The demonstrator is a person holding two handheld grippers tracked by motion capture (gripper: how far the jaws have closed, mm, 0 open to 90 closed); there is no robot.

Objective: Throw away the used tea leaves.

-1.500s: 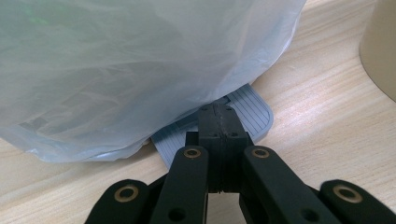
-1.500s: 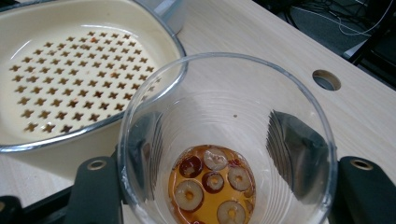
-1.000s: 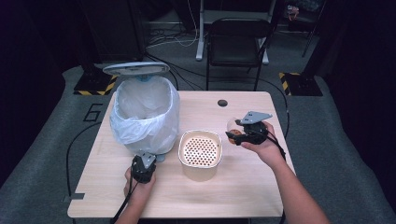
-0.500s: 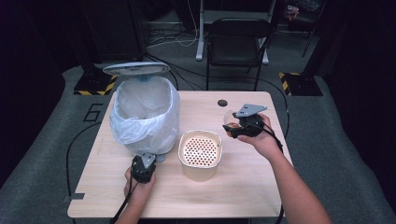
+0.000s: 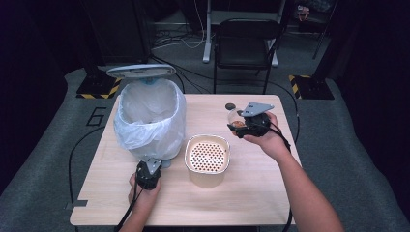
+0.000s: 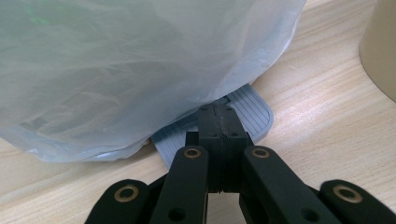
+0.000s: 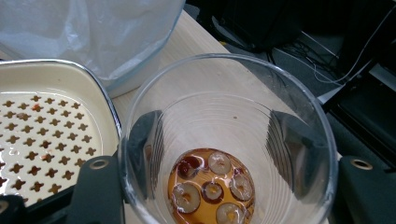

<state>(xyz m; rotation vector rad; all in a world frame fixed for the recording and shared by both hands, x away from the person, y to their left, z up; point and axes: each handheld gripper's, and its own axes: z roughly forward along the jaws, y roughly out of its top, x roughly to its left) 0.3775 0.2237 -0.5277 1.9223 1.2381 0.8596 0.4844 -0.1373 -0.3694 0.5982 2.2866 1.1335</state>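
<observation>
Jaws, item 1: my left gripper has both jaws pressed flat together, nothing between them, tips resting on the grey ribbed pedal at the foot of the bin. I see it low at the table's near left edge in the high view, my left hand behind it.

Jaws, item 2: my right gripper pinches a clear plastic cup; 2 black pads press its wall from opposite sides. I hold it off the table, right of the strainer box and apart from it.

Item 3: cup contents, shallow amber liquid with round sliced pieces at the bottom.

Item 4: strainer box, cream, perforated insert, mid-table, just beside the bin.

Item 5: bin, lined with a pale plastic bag, lid raised.
</observation>
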